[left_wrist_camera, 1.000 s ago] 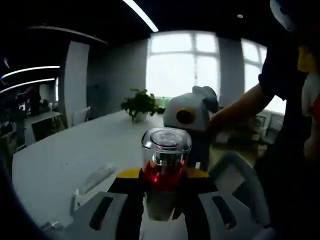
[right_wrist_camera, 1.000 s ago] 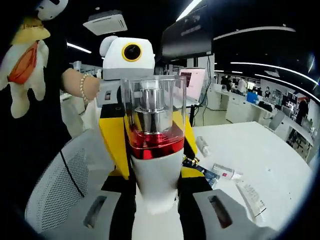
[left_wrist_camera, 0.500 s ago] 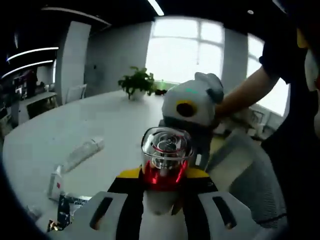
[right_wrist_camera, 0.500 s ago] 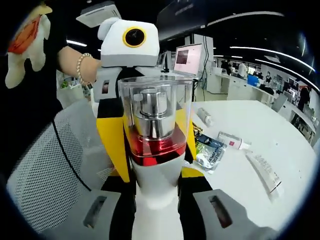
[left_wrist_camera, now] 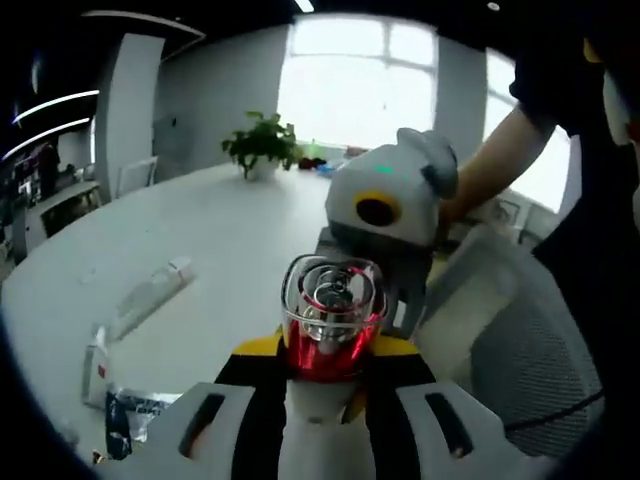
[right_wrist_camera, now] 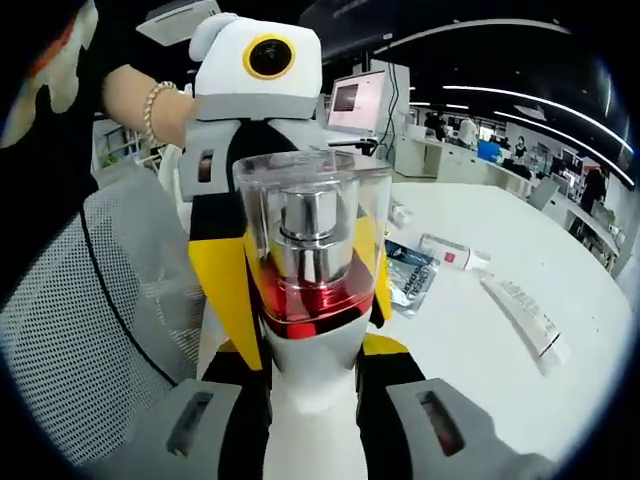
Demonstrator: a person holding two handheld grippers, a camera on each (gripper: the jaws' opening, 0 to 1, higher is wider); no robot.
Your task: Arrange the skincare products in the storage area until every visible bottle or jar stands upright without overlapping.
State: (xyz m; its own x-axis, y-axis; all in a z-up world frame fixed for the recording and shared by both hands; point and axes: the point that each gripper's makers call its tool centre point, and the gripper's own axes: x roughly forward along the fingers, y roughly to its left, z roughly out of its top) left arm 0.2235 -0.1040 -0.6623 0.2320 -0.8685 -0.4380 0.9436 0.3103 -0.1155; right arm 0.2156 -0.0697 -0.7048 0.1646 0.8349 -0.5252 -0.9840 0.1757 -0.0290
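Left gripper (left_wrist_camera: 325, 385) and right gripper (right_wrist_camera: 310, 385) both clamp one bottle (right_wrist_camera: 312, 265), held in the air over the table (left_wrist_camera: 230, 230); its base is hidden. Tubes (right_wrist_camera: 520, 312) and sachet (right_wrist_camera: 408, 280) lie flat beyond.

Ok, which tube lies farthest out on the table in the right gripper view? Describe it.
Start at the white table, past the held bottle. Beyond the foil sachet and the short red-labelled tube, the long white tube lies flat nearest the table edge, longest and slimmest there.
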